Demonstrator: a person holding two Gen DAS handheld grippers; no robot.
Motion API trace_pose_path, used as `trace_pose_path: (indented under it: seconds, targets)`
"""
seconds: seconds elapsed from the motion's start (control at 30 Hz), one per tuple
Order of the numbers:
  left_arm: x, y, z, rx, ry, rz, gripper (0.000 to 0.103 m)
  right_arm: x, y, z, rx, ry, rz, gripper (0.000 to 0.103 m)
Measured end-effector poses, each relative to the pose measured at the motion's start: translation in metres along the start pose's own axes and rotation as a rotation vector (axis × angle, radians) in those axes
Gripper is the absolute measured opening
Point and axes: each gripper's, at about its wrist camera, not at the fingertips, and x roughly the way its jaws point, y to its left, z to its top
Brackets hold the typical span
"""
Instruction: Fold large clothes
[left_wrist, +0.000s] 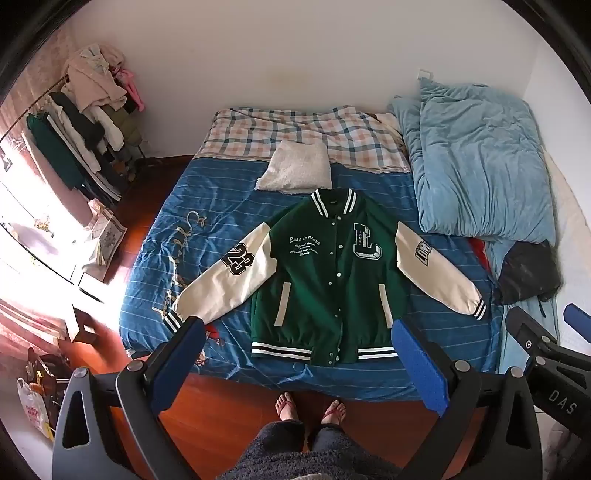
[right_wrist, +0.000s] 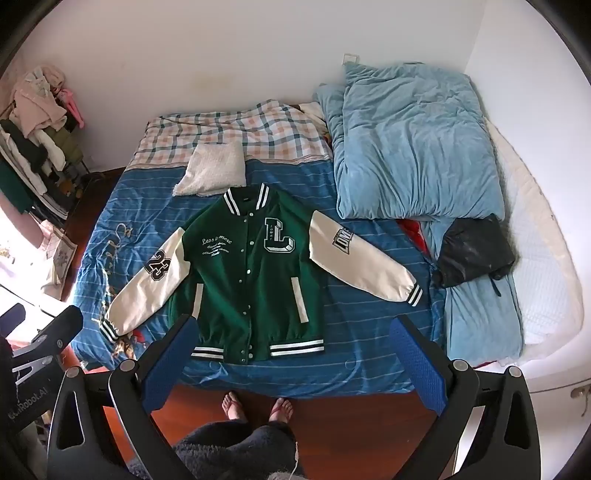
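Observation:
A green varsity jacket (left_wrist: 325, 280) (right_wrist: 251, 280) with cream sleeves lies flat and face up on the blue striped bedspread (left_wrist: 207, 236) (right_wrist: 369, 332), snapped shut, both sleeves spread out to the sides. My left gripper (left_wrist: 299, 332) hangs high above the jacket's hem, jaws wide open with nothing between the blue pads. My right gripper (right_wrist: 295, 332) hovers at the same height just to the right, open and empty too. Each gripper shows at the edge of the other's view.
A white fluffy folded cloth (left_wrist: 297, 168) lies just beyond the collar. A light blue duvet (left_wrist: 476, 162) and a black bag (left_wrist: 528, 273) fill the bed's right side. A clothes rack (left_wrist: 85, 125) stands at left. A person's feet (left_wrist: 310, 406) stand on the wooden floor.

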Motion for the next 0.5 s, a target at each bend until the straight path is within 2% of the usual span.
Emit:
trace_pose_path:
  seconds: [0.37, 0.5]
  targets:
    - [0.001, 0.003, 0.007, -0.003, -0.007, 0.004, 0.103, 0.002, -0.007, 0.0, -0.001, -0.004, 0.0, 0.103]
    - [0.0, 0.004, 0.008, -0.003, -0.007, 0.002, 0.103, -0.001, 0.003, 0.001, -0.002, -0.003, -0.001, 0.103]
